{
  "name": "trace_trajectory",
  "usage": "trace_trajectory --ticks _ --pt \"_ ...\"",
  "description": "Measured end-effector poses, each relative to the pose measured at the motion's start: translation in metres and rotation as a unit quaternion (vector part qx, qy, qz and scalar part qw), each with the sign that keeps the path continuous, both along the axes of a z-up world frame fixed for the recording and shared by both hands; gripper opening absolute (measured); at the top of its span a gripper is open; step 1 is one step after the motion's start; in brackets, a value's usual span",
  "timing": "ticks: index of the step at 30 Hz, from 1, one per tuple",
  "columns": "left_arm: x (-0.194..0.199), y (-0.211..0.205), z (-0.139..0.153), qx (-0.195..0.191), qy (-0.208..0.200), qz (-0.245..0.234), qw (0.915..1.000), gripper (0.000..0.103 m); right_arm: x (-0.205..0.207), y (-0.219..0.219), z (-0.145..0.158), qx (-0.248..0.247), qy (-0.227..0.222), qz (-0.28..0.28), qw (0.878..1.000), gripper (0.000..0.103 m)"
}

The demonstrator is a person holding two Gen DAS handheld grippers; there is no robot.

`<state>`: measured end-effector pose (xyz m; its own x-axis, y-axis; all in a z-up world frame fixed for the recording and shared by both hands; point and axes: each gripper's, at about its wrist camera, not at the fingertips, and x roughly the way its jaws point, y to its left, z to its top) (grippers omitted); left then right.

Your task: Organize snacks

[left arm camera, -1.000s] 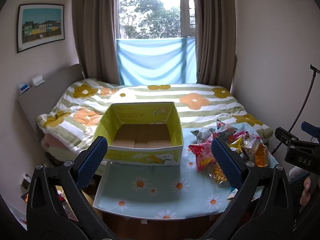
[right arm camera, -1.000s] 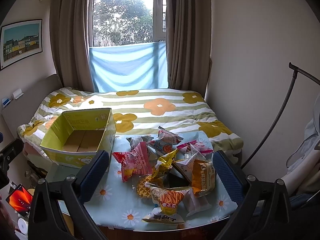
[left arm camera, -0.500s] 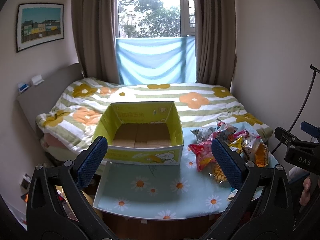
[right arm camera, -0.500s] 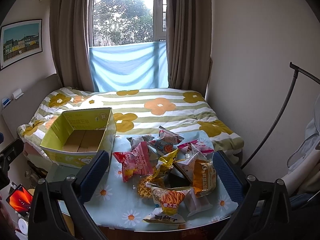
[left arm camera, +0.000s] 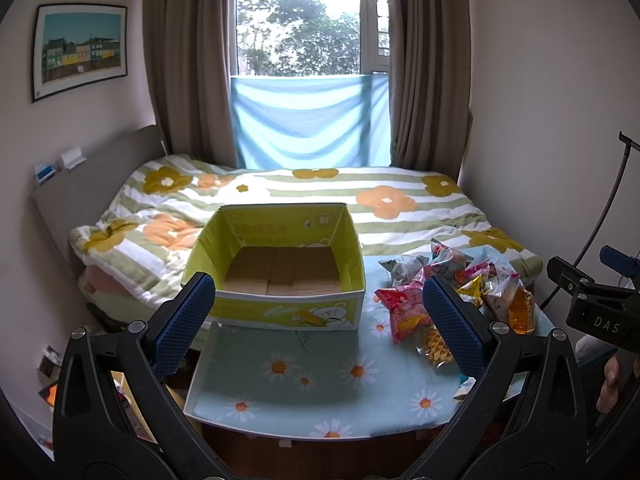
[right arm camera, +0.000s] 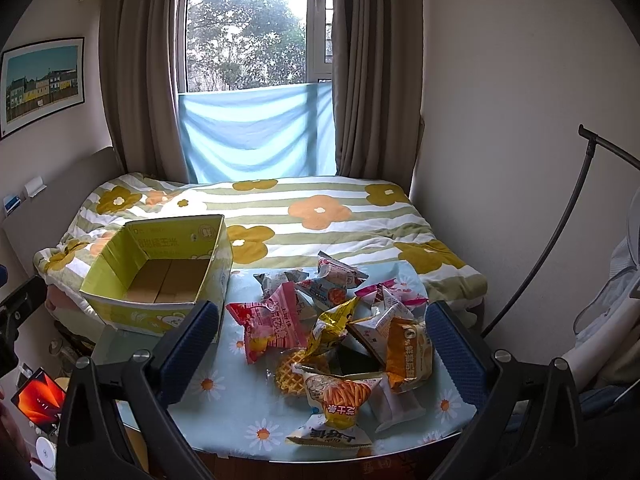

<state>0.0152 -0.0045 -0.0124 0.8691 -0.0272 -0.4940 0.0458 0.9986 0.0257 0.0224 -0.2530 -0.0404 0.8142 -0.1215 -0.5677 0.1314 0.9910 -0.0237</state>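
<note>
An empty yellow cardboard box point(left arm camera: 280, 280) point(right arm camera: 160, 276) stands at the back left of a small table with a daisy-print cloth point(left arm camera: 304, 380) point(right arm camera: 228, 408). A loose pile of snack packets point(right arm camera: 340, 332) point(left arm camera: 452, 292) lies on the table's right half, among them a red-pink packet point(right arm camera: 268, 320), an orange packet point(right arm camera: 408, 354) and a waffle point(right arm camera: 290, 374). My left gripper point(left arm camera: 320, 328) is open and empty, held above the table's front, facing the box. My right gripper point(right arm camera: 320, 356) is open and empty, held above the front of the snack pile.
A bed with a flowered striped quilt point(right arm camera: 320, 216) lies right behind the table. A dark curved stand point(right arm camera: 552, 248) rises at the right by the wall. A lit phone screen point(right arm camera: 38, 398) and small items sit on the floor at the left.
</note>
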Motion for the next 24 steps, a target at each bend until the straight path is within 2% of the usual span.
trace_trajectory --ticks 4,13,20,24 --pt "0.000 0.000 0.000 -0.001 0.003 0.000 1.0000 0.103 0.001 -0.001 0.000 0.000 0.000 -0.002 1.000 0.103" --pt "0.027 -0.013 -0.024 -0.013 0.072 -0.040 0.9965 0.103 0.003 -0.012 -0.026 0.026 0.046 -0.028 0.998 0.103" --pt "0.055 -0.030 -0.053 -0.032 0.119 -0.093 0.9880 0.103 0.012 -0.035 -0.046 0.033 0.074 -0.047 0.996 0.103" --pt "0.079 -0.050 -0.074 -0.045 0.153 -0.110 0.9810 0.103 0.026 -0.057 -0.068 0.027 0.097 -0.048 0.994 0.103"
